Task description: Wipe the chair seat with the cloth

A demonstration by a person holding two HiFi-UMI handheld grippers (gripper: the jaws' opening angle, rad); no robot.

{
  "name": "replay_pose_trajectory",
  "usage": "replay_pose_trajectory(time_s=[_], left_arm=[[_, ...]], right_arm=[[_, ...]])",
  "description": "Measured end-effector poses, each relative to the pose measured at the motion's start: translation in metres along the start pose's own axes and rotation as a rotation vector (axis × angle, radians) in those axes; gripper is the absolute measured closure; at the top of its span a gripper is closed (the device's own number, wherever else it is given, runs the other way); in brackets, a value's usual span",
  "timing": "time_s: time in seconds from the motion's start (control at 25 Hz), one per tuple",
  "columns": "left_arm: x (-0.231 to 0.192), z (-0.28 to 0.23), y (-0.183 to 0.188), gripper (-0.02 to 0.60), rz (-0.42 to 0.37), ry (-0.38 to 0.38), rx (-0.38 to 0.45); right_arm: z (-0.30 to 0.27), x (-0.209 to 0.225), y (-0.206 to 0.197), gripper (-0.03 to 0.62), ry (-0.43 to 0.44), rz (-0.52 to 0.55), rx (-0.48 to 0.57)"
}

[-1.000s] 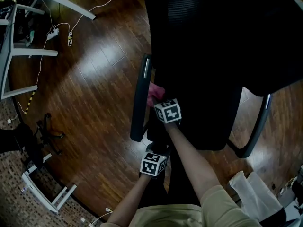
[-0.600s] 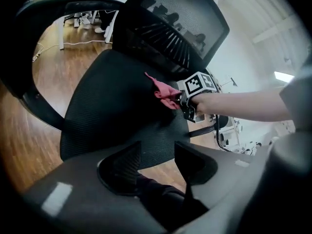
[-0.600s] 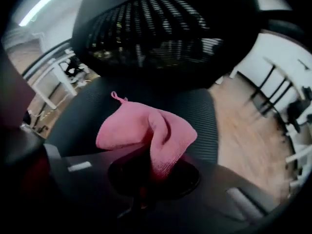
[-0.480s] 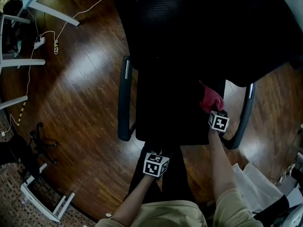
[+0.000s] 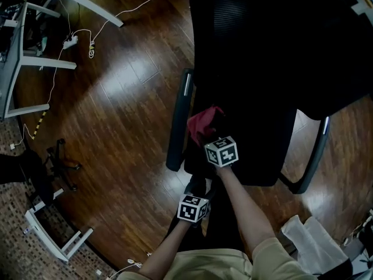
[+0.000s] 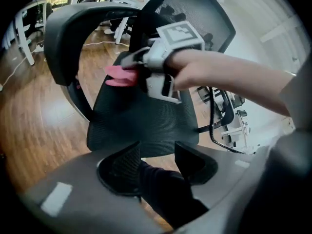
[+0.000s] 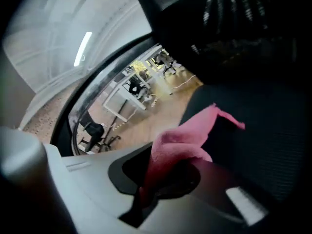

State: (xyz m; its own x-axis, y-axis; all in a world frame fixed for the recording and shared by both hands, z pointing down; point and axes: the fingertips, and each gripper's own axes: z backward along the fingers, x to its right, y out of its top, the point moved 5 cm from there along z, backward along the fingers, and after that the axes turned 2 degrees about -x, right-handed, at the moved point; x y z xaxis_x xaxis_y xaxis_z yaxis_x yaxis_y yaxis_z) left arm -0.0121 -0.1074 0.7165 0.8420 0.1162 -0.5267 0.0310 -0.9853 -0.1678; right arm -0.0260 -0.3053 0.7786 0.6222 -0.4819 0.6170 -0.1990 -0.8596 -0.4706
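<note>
Right gripper (image 7: 163,182): jaws closed on a pink cloth (image 7: 181,143), which bunches in the grip with a loose corner trailing forward.
Left gripper (image 6: 156,162): jaws stand apart and grip nothing. A dark shape shows in the gap, but I cannot tell what it is.

Cloth, position: at the near-left part of the chair seat (image 5: 259,150), just beside the left armrest (image 5: 178,124). No view shows whether it presses on the mesh or hangs just above it.

Step in hand, as judged: a wiping stroke at the seat's left side, with the left gripper idle below the seat's front edge.
Next move calls for: the cloth laid flat and kept bearing on the mesh, then drawn across toward the far armrest (image 5: 315,156) without snagging the loose corner.

Surface: black mesh seat, with a mesh backrest (image 6: 195,13) of the same black behind it.

Room: glossy dark wooden floor (image 5: 116,98), white desk frames (image 5: 35,63) at the far left, pale cables (image 5: 81,37) trailing on the boards, and a small dark stand (image 5: 58,162) low down.
</note>
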Motion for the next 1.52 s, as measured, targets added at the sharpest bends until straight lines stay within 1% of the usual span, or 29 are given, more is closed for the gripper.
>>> replay_pose_trajectory(time_s=[0.04,0.08,0.12,0.16,0.24,0.32,0.4,0.44,0.56,0.64,0.72,0.76,0.8,0.84,0.88,0.96,1.04,1.08,1.12,1.16,1.2,1.24,1.32,1.36,1.4,1.52], left_arm=[[-0.005,0.008,-0.002,0.374,-0.009,0.008,-0.004],[-0.01,0.015,-0.005,0.374,-0.02,0.02,-0.011],[-0.015,0.021,-0.007,0.374,-0.028,0.032,-0.018],[-0.018,0.022,-0.007,0.374,-0.031,0.04,-0.021],[-0.017,0.014,-0.003,0.374,-0.022,0.037,-0.013],[-0.01,0.004,0.001,0.374,-0.014,0.019,-0.004],[-0.001,-0.006,0.005,0.37,-0.032,-0.006,-0.009],[0.003,-0.01,0.006,0.37,-0.046,-0.018,-0.015],[0.014,-0.018,0.008,0.37,-0.076,-0.047,-0.028],[0.021,-0.023,0.008,0.37,-0.089,-0.059,-0.032],[0.025,-0.027,0.006,0.37,-0.095,-0.069,-0.044],[0.027,-0.029,0.004,0.362,-0.097,-0.073,-0.054],[0.028,-0.03,0.001,0.353,-0.099,-0.074,-0.064],[0.028,-0.031,-0.001,0.347,-0.102,-0.07,-0.069],[0.027,-0.03,-0.002,0.343,-0.102,-0.06,-0.069],[0.021,-0.027,-0.004,0.339,-0.095,-0.039,-0.065],[0.012,-0.022,-0.005,0.336,-0.081,-0.019,-0.064],[0.007,-0.019,-0.005,0.336,-0.076,-0.009,-0.063],[0.002,-0.016,-0.005,0.336,-0.072,0.002,-0.062],[-0.004,-0.011,-0.006,0.336,-0.069,0.012,-0.06],[-0.01,-0.006,-0.008,0.336,-0.064,0.023,-0.059],[-0.016,-0.001,-0.011,0.336,-0.057,0.033,-0.059],[-0.027,0.005,-0.017,0.337,-0.039,0.053,-0.061],[-0.031,0.006,-0.018,0.337,-0.032,0.059,-0.062],[-0.034,0.007,-0.02,0.337,-0.028,0.062,-0.063],[-0.032,0.006,-0.021,0.337,-0.027,0.059,-0.057]], right_arm=[[-0.024,-0.02,0.003,0.58,0.034,-0.008,-0.003],[-0.045,-0.036,0.002,0.58,0.045,-0.018,-0.013],[-0.06,-0.042,-0.002,0.58,0.028,-0.034,-0.031],[-0.066,-0.038,-0.009,0.58,-0.012,-0.055,-0.053],[-0.054,-0.006,-0.025,0.58,-0.111,-0.092,-0.068],[-0.011,0.033,-0.037,0.58,-0.214,-0.092,-0.055],[0.049,0.079,-0.055,0.58,-0.358,-0.09,-0.061],[0.082,0.103,-0.065,0.58,-0.431,-0.112,-0.062],[0.179,0.169,-0.1,0.58,-0.671,-0.203,-0.076],[0.229,0.201,-0.12,0.58,-0.828,-0.29,-0.082],[0.257,0.219,-0.13,0.58,-0.936,-0.386,-0.07],[0.26,0.222,-0.132,0.58,-0.965,-0.411,-0.068],[0.256,0.222,-0.133,0.58,-0.965,-0.423,-0.068],[0.244,0.217,-0.13,0.58,-0.918,-0.429,-0.066],[0.223,0.204,-0.124,0.58,-0.818,-0.433,-0.059],[0.164,0.158,-0.104,0.58,-0.523,-0.408,-0.045],[0.099,0.092,-0.075,0.58,-0.228,-0.31,-0.048],[0.068,0.058,-0.062,0.58,-0.106,-0.258,-0.054],[0.04,0.028,-0.052,0.58,-0.016,-0.213,-0.066],[0.015,0.002,-0.045,0.58,0.034,-0.167,-0.086],[-0.007,-0.019,-0.041,0.58,0.049,-0.115,-0.111],[-0.025,-0.034,-0.04,0.58,0.041,-0.057,-0.137],[-0.045,-0.041,-0.043,0.58,-0.023,0.027,-0.178],[-0.045,-0.032,-0.048,0.58,-0.069,0.031,-0.188],[-0.038,-0.018,-0.055,0.58,-0.12,0.012,-0.186],[0.02,0.038,-0.076,0.58,-0.267,-0.065,-0.155]])
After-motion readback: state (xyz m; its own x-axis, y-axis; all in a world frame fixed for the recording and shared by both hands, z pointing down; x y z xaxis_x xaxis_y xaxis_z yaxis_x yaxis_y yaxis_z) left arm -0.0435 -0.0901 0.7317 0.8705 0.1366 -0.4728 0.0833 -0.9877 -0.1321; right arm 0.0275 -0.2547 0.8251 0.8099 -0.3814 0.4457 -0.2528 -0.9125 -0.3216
